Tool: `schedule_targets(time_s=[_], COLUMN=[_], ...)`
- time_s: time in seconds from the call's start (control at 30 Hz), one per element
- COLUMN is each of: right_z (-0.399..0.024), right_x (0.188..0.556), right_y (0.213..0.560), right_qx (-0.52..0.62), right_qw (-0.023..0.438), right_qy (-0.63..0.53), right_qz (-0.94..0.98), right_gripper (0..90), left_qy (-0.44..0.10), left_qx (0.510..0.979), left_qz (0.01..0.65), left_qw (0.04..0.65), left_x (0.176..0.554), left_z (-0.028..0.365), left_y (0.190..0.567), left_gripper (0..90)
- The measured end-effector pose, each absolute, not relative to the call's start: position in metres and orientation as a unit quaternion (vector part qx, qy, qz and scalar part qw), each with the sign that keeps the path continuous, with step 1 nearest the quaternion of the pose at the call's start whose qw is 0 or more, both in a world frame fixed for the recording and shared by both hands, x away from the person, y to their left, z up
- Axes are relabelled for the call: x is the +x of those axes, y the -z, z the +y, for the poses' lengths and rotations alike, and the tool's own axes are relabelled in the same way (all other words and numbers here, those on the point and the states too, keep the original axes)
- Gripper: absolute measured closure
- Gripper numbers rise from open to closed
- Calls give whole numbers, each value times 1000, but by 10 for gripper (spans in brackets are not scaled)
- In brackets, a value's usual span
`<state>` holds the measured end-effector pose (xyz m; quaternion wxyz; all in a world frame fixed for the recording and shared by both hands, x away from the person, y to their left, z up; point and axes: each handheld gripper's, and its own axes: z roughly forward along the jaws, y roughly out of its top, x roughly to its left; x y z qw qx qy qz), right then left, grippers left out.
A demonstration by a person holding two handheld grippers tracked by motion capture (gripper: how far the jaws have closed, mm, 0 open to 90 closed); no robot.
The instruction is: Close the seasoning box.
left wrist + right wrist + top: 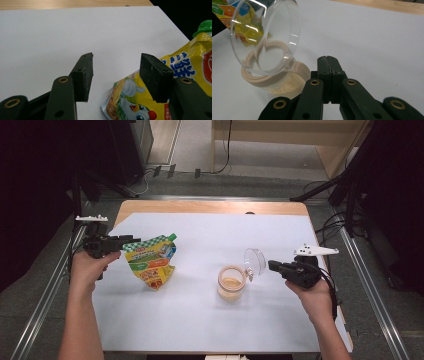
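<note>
While lying flat on white paper (200, 320): yellow printed spout pouch (150, 261), long axis diagonal, green cap (172, 237) pointing far-right.
Left gripper (116, 75) jaws spread beside pouch; right gripper (328, 60) jaws pressed together, near open-lidded clear plastic jar (232, 282).

I am working in what looks like a lab or test room, not a home. My table (210, 207) is plain wood with a big white sheet (200, 315) laid over it. Metal rails (370, 285) run along both sides of it. Black stand legs (320, 190) stick out at the far corners, and dark curtains (35, 170) hang on the left and right. The floor is grey carpet (200, 182) with black cables (330, 227) lying on it. Past the table I see a light wood bench (280, 137).
</note>
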<state>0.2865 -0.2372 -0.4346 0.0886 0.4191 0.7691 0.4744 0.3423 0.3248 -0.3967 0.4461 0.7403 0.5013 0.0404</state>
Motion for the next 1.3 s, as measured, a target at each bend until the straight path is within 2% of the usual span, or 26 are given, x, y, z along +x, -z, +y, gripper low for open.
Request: schedule_targets(time_s=[1.3], right_z=[-199], right_x=[276], right_y=[435], right_qx=[369], right_qw=[68], right_qy=[-486], right_qz=[789], right_gripper=[899], left_qy=[-38], left_qx=[744], left_qz=[499], left_qw=[443], left_x=[344], left_z=[322], left_y=[399], left_gripper=[443])
